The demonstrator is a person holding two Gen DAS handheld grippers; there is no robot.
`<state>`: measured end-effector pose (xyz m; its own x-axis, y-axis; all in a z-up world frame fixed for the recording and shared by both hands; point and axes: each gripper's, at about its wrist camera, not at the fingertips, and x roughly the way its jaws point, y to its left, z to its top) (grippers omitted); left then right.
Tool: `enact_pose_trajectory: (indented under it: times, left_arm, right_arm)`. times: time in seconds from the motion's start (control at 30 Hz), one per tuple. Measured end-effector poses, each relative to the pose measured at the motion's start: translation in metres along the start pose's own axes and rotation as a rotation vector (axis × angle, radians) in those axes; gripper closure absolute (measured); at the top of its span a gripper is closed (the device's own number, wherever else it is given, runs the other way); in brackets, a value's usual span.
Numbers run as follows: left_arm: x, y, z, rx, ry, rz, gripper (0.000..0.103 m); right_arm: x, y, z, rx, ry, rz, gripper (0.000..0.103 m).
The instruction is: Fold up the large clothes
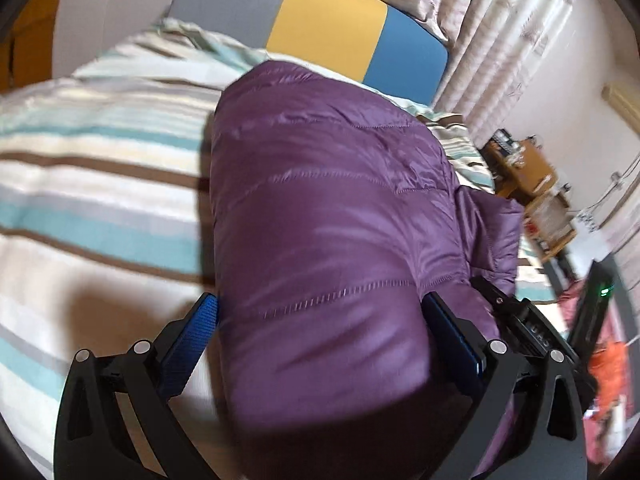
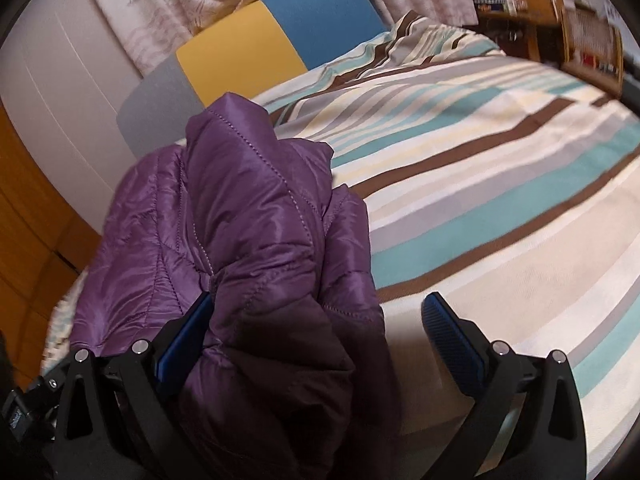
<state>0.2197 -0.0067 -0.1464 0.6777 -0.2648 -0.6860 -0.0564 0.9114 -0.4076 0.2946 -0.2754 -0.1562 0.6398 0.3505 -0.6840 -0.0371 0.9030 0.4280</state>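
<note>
Bed (image 2: 500,184) took up most of both views, covered in a striped blanket with teal, brown, grey and cream bands. Behind it stood a headboard (image 1: 340,28) in grey, yellow and blue blocks, with pale patterned curtains (image 1: 472,4) hanging past that. Off by the wall there was a wooden shelf (image 2: 560,28) stuffed with small bits I couldn't make out, way too blurry.

On top of the blanket lay the purple puffer jacket (image 1: 328,208), quilted and shiny, bunched up into a thick bundle. From my left camera it ran lengthwise away toward the headboard, and from the right camera it was piled up on the left part of the view with one fold sticking up.

My left gripper (image 1: 320,320) was spread wide with the near end of the jacket filling the whole gap, both blue pads (image 1: 196,332) right against the fabric on either side. My right gripper (image 2: 318,320) was spread wide too. Its left pad (image 2: 192,328) was pressed into the jacket folds, while the right one sat apart from it over bare blanket. The right gripper's black body showed at the edge of my left view, just beside the jacket.
</note>
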Motion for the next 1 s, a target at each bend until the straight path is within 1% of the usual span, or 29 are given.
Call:
enact_pose_trajectory:
  times: [0.03,0.17,0.23,0.3,0.37,0.47,0.53,0.6,0.63,0.67,0.7,0.73,0.77,0.8,0.87,0.93,0.97,1.0]
  left_arm:
    - [-0.001,0.002,-0.001,0.0,0.015,-0.024,0.003]
    - [-0.002,0.01,-0.002,-0.004,0.066,-0.08,0.003]
    - [0.001,0.015,-0.001,-0.047,0.108,-0.115,0.003]
    - [0.002,0.018,-0.001,-0.083,0.132,-0.136,0.003]
    - [0.0,0.017,-0.001,-0.092,0.139,-0.144,0.003]
    - [-0.01,0.01,0.002,-0.041,0.114,-0.128,0.003]
    - [-0.023,-0.001,0.008,0.051,0.043,-0.067,0.003]
    - [-0.026,-0.014,0.013,0.152,0.001,0.002,0.003]
    - [-0.025,-0.023,0.014,0.205,-0.016,0.033,0.003]
    - [-0.022,-0.035,0.016,0.269,-0.03,0.07,0.003]
    - [-0.018,-0.047,0.019,0.326,-0.039,0.113,0.003]
    - [-0.013,-0.059,0.023,0.373,-0.051,0.158,0.003]
    - [-0.01,-0.066,0.026,0.397,-0.06,0.181,0.003]
    - [-0.007,-0.074,0.031,0.417,-0.072,0.204,0.003]
    - [0.005,-0.089,0.044,0.434,-0.079,0.251,0.003]
    - [0.02,-0.095,0.052,0.44,-0.058,0.289,0.003]
    - [0.036,-0.096,0.055,0.457,-0.02,0.322,0.003]
    - [0.043,-0.093,0.056,0.469,0.0,0.33,0.003]
  right_arm:
    - [-0.002,-0.001,-0.001,0.001,0.003,0.01,0.002]
    - [-0.01,-0.006,-0.005,0.004,0.018,0.072,0.002]
    - [-0.012,-0.011,-0.006,0.019,0.023,0.107,0.002]
    - [-0.014,-0.012,-0.006,0.021,0.025,0.118,0.002]
    - [-0.017,-0.01,-0.007,0.019,0.028,0.121,0.002]
    - [-0.024,-0.009,-0.008,0.019,0.039,0.117,0.002]
    - [-0.041,0.0,-0.005,-0.029,-0.009,0.04,0.002]
    - [-0.058,0.013,0.003,-0.102,-0.081,-0.027,0.003]
    - [-0.065,0.019,0.009,-0.122,-0.125,-0.042,0.005]
    - [-0.069,0.024,0.014,-0.128,-0.153,-0.046,0.01]
    - [-0.071,0.032,0.024,-0.13,-0.177,-0.031,0.015]
    - [-0.069,0.037,0.032,-0.13,-0.178,-0.016,0.018]
    - [-0.064,0.046,0.043,-0.135,-0.163,-0.005,0.025]
    - [-0.059,0.054,0.05,-0.145,-0.152,-0.004,0.03]
    - [-0.042,0.071,0.064,-0.198,-0.115,-0.016,0.033]
    - [-0.02,0.083,0.069,-0.258,-0.072,-0.06,0.035]
    - [-0.012,0.081,0.066,-0.275,-0.051,-0.083,0.035]
    - [0.004,0.079,0.065,-0.285,-0.006,-0.129,0.035]
